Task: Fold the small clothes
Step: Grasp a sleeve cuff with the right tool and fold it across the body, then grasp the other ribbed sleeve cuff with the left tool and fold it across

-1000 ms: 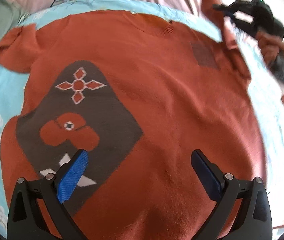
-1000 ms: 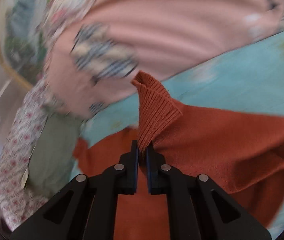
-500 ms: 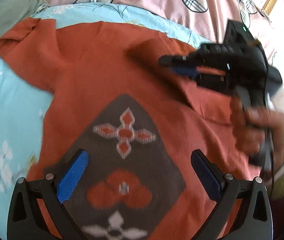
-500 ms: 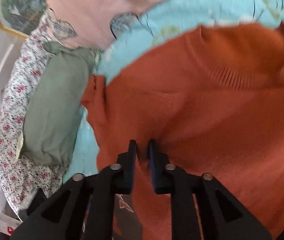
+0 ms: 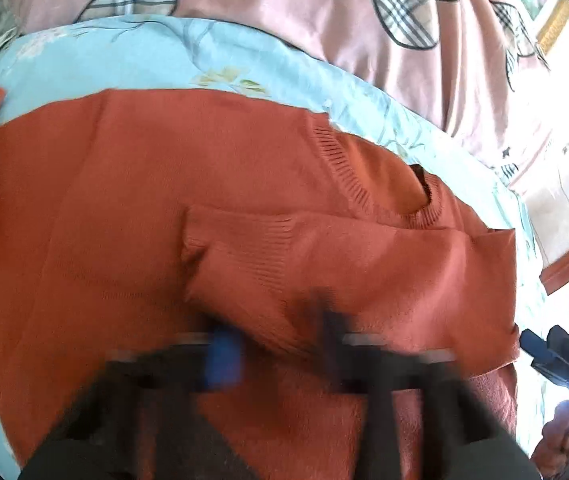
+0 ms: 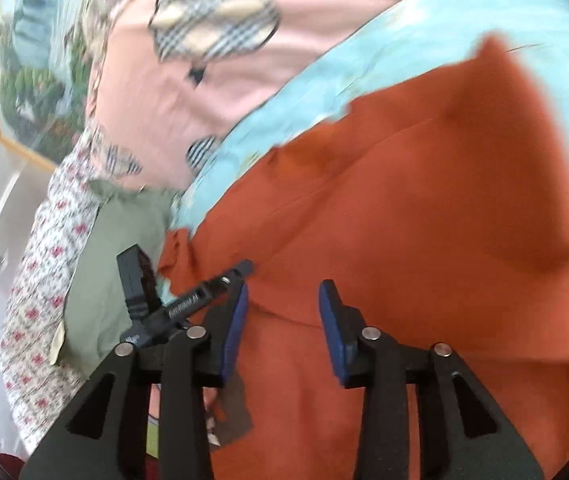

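1. Left wrist view: orange sweater (image 5: pixel 124 200) spread flat on light-blue sheet (image 5: pixel 164 52), laid out so that folds land square.
2. One sleeve (image 5: pixel 324 264) lying across the chest, cuff toward the middle, probably to narrow the body before the next fold.
3. Left gripper (image 5: pixel 276 344) blurred low over that sleeve, pressed together; cannot tell whether cloth is caught.
4. Right gripper (image 6: pixel 282 292) opening above the sweater's body, nothing pinched between the pads, seemingly freed for a fresh hold.
5. Pink quilt (image 5: pixel 284 12) and green pillow (image 6: pixel 116 248) beyond the sheet, apart from the work.
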`<state>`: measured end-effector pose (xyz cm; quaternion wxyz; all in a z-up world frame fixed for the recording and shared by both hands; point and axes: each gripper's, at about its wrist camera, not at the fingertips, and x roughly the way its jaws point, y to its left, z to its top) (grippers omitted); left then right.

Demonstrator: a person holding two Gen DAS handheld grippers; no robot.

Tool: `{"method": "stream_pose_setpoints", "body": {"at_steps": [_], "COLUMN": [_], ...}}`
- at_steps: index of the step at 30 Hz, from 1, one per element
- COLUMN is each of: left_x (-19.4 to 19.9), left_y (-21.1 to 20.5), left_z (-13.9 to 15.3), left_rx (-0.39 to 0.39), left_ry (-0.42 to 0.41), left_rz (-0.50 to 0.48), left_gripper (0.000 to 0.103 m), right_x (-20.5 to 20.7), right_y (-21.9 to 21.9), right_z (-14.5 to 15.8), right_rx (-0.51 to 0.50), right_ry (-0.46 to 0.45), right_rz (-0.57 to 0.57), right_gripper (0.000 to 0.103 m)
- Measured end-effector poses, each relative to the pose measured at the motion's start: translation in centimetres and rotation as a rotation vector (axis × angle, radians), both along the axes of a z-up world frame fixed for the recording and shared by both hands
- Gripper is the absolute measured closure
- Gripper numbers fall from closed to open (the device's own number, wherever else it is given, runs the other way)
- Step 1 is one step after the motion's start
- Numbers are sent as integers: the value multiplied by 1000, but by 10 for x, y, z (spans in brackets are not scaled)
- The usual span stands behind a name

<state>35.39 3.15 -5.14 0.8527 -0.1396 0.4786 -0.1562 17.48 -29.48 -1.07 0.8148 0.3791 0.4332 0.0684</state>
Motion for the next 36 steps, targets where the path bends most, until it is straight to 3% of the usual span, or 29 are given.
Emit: {"method": "stream_pose_setpoints", "body": {"at_steps": [3,5,9,18,20,24,27,29,31,33,36], "left_x": [-18,-34,-37,-43,-43,-39,-38,-42,-45,-47,-55], "left_y": [7,24,44,38,35,27,25,26,29,33,43], "left_z": [20,32,16,16,21,21,12,9,7,4,4], "left_rx": [14,73,69,104,106,125,152,157,159,157,156], "left_ry": [-77,-148,-82,-118,-130,-150,-122,-116,-106,-93,-85], "left_rz": [14,59,66,49,40,24,18,11,11,17,26], "left_gripper": [98,98,98,98,98,98,96,94,93,91,86], "right_x": [-24,-39,-44,21,25,15,14,8,-2,-8,-5], "right_y": [-24,-43,-76,-90,-92,-101,-106,-100,-83,-60,-43], "right_z": [13,22,22,-40,-46,-31,-45,-35,-14,-7,-26], "right_rx": [-66,-122,-243,-374,-352,-347,-351,-425,-485,-448,-404], "right_ry": [-14,-18,22,234,226,165,223,225,167,107,170], "right_rz": [-94,-158,-236,-139,-119,-163,-176,-199,-226,-152,-74], "right_gripper": [63,61,53,54,91,91,90,84,84,81,73]}}
